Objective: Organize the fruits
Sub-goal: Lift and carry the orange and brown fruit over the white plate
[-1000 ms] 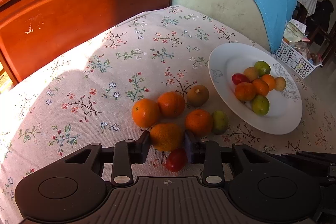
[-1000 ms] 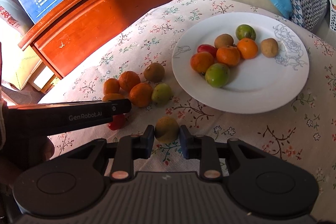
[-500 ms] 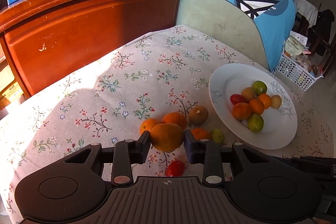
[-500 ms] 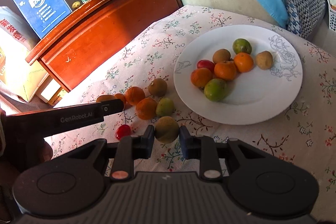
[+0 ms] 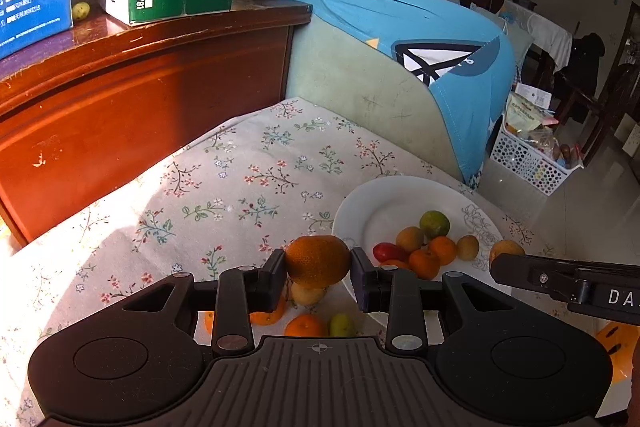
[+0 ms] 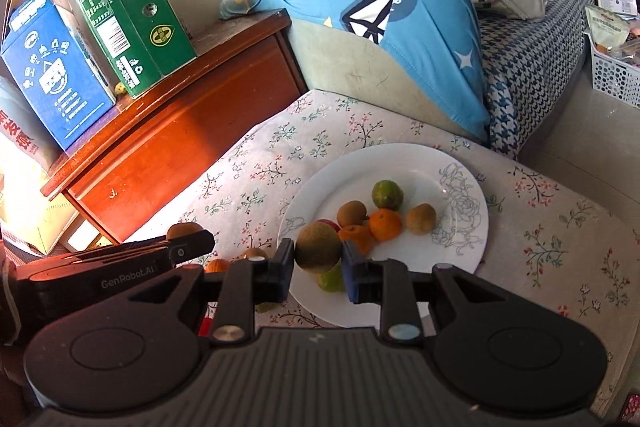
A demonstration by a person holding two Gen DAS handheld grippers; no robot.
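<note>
The orange [image 5: 318, 260] is sitting pinched in the left gripper [image 5: 318, 277], held up off the bench [image 5: 224, 187] just left of the white plate [image 5: 380, 203]. Over on the other side, the right gripper [image 6: 318, 265] is clamping a brownish-green fruit [image 6: 318, 246] above the plate's near-left rim [image 6: 304, 291]. The plate's holding a little pile already, mandarins [image 6: 385, 224], a green one [image 6: 387, 194], and a few loose fruits [image 5: 306, 325] are lying on the floral cloth beneath the left gripper.
</note>
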